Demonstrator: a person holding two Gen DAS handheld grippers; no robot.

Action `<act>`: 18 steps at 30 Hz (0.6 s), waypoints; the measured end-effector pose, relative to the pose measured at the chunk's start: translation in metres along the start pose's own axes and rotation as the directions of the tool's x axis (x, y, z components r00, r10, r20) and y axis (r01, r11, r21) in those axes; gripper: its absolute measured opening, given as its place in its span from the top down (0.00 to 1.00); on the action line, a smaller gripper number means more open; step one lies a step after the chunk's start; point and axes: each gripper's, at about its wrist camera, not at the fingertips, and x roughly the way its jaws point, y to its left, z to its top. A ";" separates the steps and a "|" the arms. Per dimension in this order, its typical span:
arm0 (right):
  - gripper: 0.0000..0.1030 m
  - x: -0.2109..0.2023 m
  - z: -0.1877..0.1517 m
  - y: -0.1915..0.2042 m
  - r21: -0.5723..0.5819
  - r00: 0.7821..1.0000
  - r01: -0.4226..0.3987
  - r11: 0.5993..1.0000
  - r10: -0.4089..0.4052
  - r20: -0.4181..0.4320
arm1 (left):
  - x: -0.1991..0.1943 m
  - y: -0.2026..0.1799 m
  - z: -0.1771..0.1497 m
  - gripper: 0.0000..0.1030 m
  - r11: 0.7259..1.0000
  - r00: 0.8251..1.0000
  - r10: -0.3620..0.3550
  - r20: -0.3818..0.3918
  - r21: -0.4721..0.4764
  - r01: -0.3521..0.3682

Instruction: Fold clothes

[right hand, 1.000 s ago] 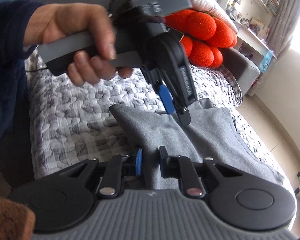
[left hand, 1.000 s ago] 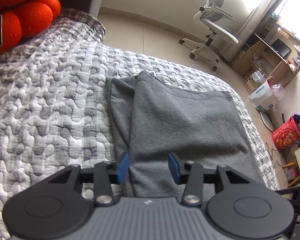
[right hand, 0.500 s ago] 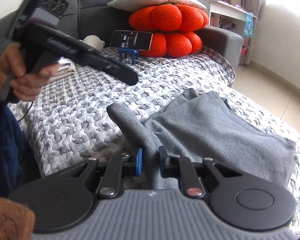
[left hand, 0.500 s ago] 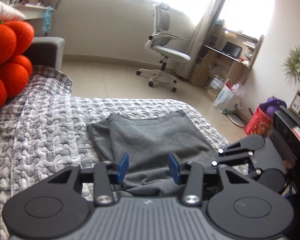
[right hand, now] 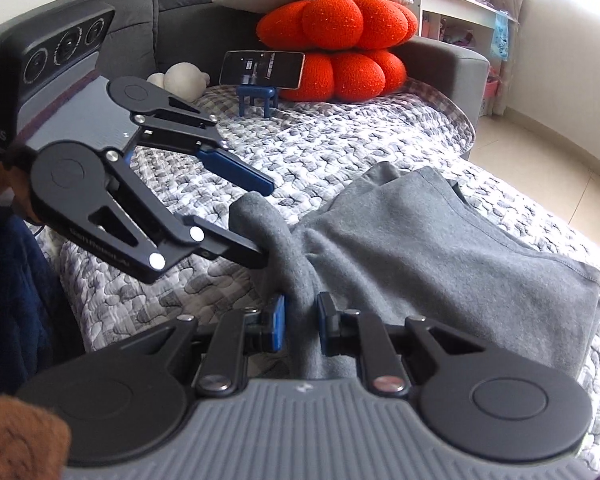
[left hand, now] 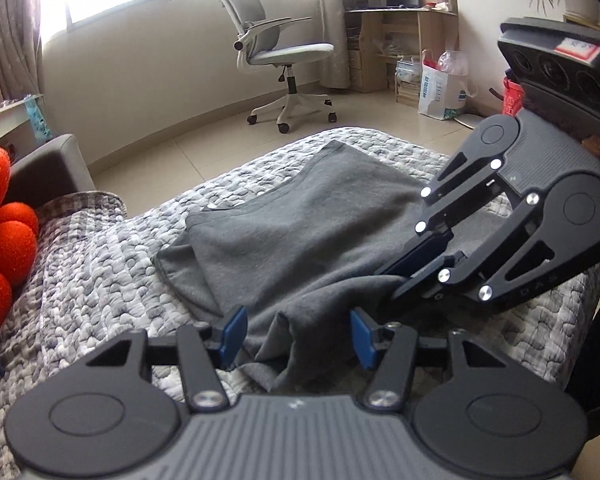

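A grey knit garment (left hand: 296, 232) lies partly folded on the quilted sofa cover (left hand: 84, 276); it also shows in the right wrist view (right hand: 428, 240). My right gripper (right hand: 300, 322) is shut on the garment's near corner and holds it raised in a ridge; it shows at the right of the left wrist view (left hand: 404, 276). My left gripper (left hand: 298, 338) is open, its blue pads on either side of a bunched fold of the lifted cloth; it also shows in the right wrist view (right hand: 264, 224).
Orange pumpkin cushions (right hand: 336, 52) and a phone on a blue stand (right hand: 260, 70) sit at the sofa's back. A white office chair (left hand: 276, 52), a desk with bags (left hand: 420, 40) and tiled floor lie beyond the sofa edge.
My left gripper has dropped and swung beside the right one, to the raised fold. My right gripper keeps hold of the corner.
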 end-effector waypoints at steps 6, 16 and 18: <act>0.83 -0.001 -0.001 0.002 -0.015 1.000 -0.009 1.000 0.009 -0.002 | -0.008 -0.009 -0.003 0.44 0.995 0.999 0.005 0.040 0.101 -0.009; 0.83 0.001 -0.001 0.012 -0.057 0.999 -0.030 0.998 0.029 -0.022 | -0.009 -0.027 -0.010 0.39 0.974 0.998 0.028 0.051 0.225 -0.039; 0.83 0.002 -0.001 0.013 -0.062 0.999 -0.033 0.998 0.031 -0.024 | -0.011 -0.030 -0.011 0.44 0.967 0.998 0.025 0.064 0.250 -0.041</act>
